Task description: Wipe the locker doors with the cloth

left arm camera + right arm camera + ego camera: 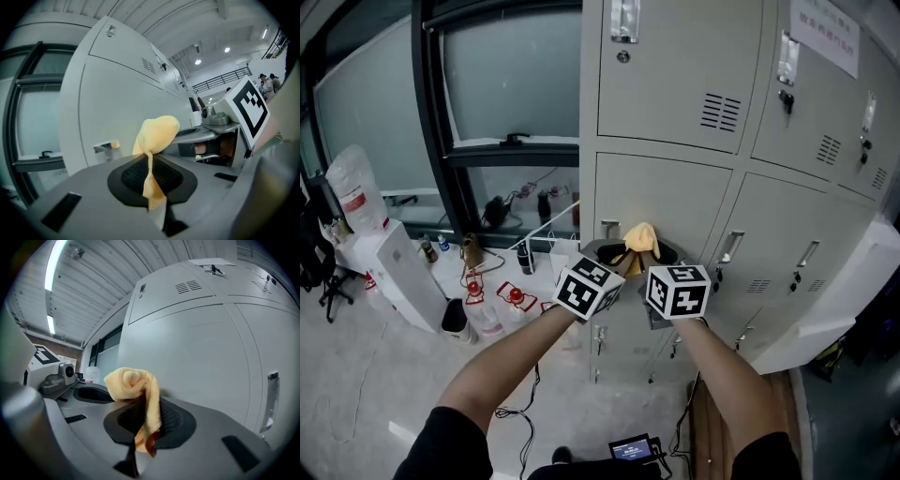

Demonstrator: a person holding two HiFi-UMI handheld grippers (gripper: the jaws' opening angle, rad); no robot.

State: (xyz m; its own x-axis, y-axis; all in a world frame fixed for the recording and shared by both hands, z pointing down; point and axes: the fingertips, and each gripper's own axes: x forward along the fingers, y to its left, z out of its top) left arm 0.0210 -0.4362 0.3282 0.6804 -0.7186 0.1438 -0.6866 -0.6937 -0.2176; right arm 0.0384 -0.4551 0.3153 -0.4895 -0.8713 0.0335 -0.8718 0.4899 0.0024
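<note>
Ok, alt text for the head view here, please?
The left gripper and right gripper, held side by side, both pinch a yellow cloth in front of a grey locker door. A window and bottles on the floor are to the left.

readable text: none | paper notice (825,33) on upper locker door (811,108): red print, too small to read | bottle (349,187) label (353,200): red, illegible | small screen (630,450): unreadable
</note>
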